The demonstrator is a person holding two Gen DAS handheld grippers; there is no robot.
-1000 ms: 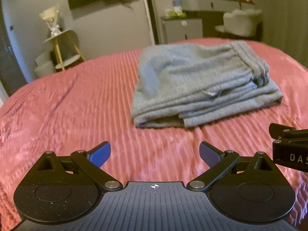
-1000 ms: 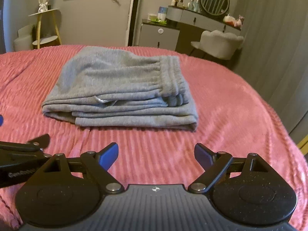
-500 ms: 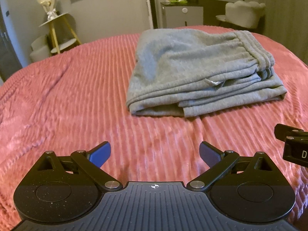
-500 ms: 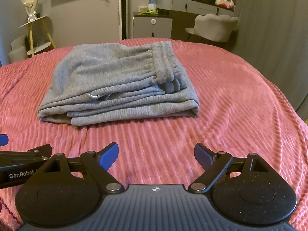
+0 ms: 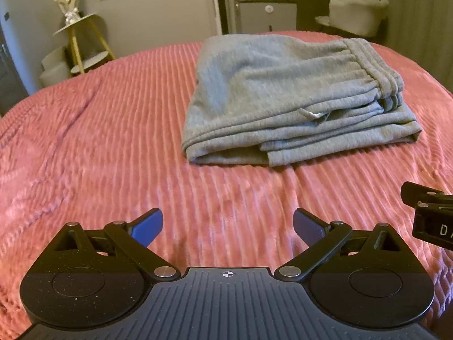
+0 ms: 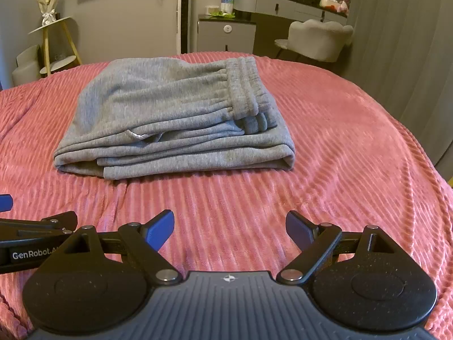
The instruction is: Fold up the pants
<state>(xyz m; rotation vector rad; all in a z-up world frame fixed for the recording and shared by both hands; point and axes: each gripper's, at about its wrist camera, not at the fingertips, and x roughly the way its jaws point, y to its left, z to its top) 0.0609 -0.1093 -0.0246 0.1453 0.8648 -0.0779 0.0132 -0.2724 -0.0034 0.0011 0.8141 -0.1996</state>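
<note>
Far left, beyond the bed's far-left corner, a shelf (image 5: 82, 25) w/ a wrapped bouquet (image 6: 46, 2) on top. Bed (image 5: 99, 130) has a pink ribbed cover, rumpled toward its left edge. Left claw (image 5: 228, 228) hangs low over the near edge of the bed, blue fingers (image 5: 148, 225) spread wide, released, nothing btwn them; in the right wrist view its side shows at the left border (image 6: 36, 235), just beside the right claw. Pants (image 5: 291, 96), grey, lie folded in a flat stack in the middle of the bed toward its far edge, well apart from both claws; folded layers face the near edge, a rounded fold at the stack's right end, waistband (image 6: 246, 85) on top at the right side. A small white bit (image 6: 138, 135) pokes out btwn layers at the front; can't tell what it is. Right claw (image 6: 229, 229) also low over the near edge, fingers (image 6: 160, 228) wide apart, released, empty; from the left wrist view only a black piece of it shows at the right border (image 5: 430, 215). Behind the bed's far-right corner: a cabinet (image 6: 226, 35), a dresser (image 6: 288, 2) w/ round mirror and bottles, then a pale chair (image 6: 320, 38), and a curtain (image 6: 410, 42) along the right wall.
</note>
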